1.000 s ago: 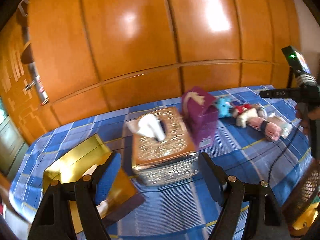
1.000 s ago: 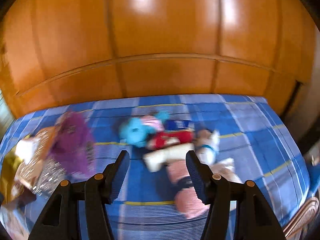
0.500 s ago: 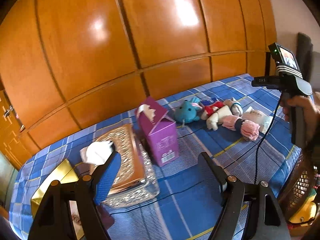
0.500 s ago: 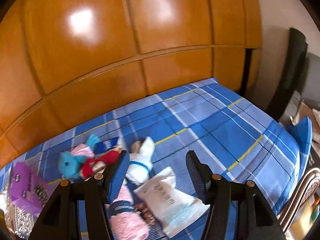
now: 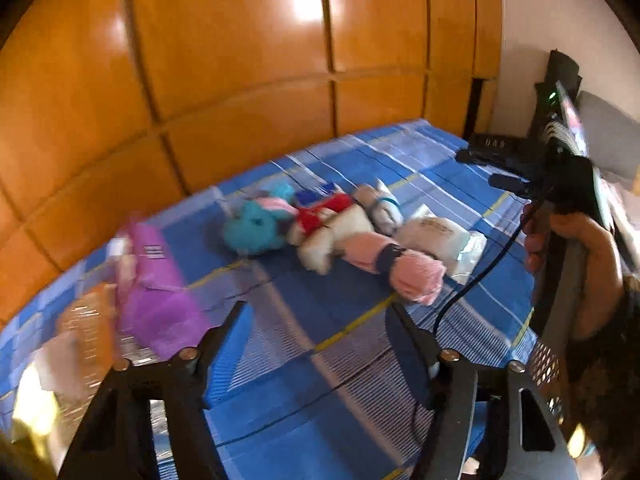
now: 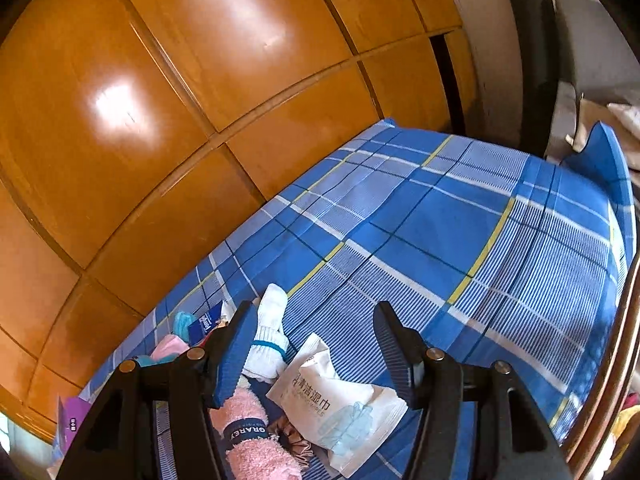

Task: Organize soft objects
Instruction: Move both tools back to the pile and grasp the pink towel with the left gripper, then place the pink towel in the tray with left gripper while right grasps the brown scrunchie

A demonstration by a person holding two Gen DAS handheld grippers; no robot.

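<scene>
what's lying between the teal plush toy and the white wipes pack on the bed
In the left wrist view, a red-and-white plush and a rolled pink towel lie between the teal plush toy and the white wipes pack.

Both views ride on hand-held grippers and look forward along their own two fingers, tilted down onto a bed with a blue plaid sheet (image 5: pixel 360 392), with a glossy wooden wardrobe (image 5: pixel 240 60) filling the upper part of each picture. The left wrist view sits farther back and takes in the whole row of soft things, plus the right gripper's handle in the person's hand (image 5: pixel 576 248) at the picture's right edge (this view is motion-blurred on its left side). The right wrist view is nearer and rolled. Both share the pink rolled socks (image 6: pixel 248 432) and the white wipes pack (image 6: pixel 340 408).
</scene>
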